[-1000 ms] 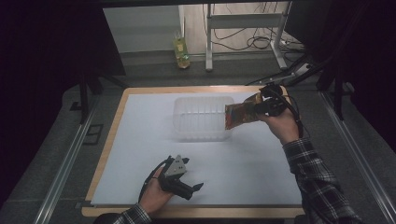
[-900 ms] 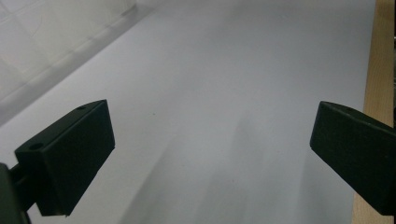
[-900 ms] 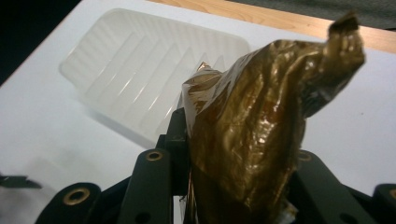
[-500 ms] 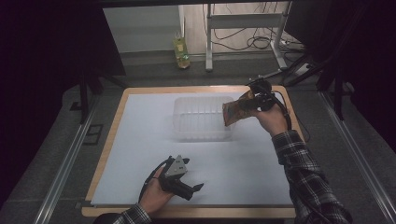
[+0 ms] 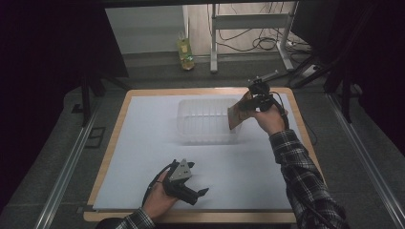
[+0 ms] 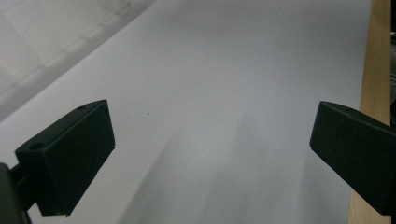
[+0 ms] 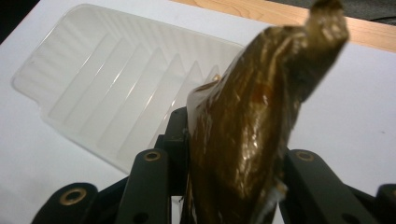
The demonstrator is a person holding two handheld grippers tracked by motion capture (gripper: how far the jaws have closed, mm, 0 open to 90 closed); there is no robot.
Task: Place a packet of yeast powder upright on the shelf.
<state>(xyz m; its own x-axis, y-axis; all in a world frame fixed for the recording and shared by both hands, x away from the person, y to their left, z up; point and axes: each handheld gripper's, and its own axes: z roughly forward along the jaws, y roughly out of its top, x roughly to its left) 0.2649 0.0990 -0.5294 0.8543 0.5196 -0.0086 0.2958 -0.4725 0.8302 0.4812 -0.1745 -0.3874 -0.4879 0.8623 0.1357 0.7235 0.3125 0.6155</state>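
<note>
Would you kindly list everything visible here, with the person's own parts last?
Brown packet: one, shiny brown, held above the tub's right end.
Plastic tub: one, clear and ribbed, centre of the sheet.
White sheet: one, covering the table top.
Table: one, light wood rim.
Bottle: one, yellow-green, on the floor beyond the table.
Metal frame: one, grey, on the floor behind.
Right gripper: one, black, shut on the packet.
Left gripper: one, black, jaws open, low over the sheet's near edge.
Sleeves: two, plaid.
</note>
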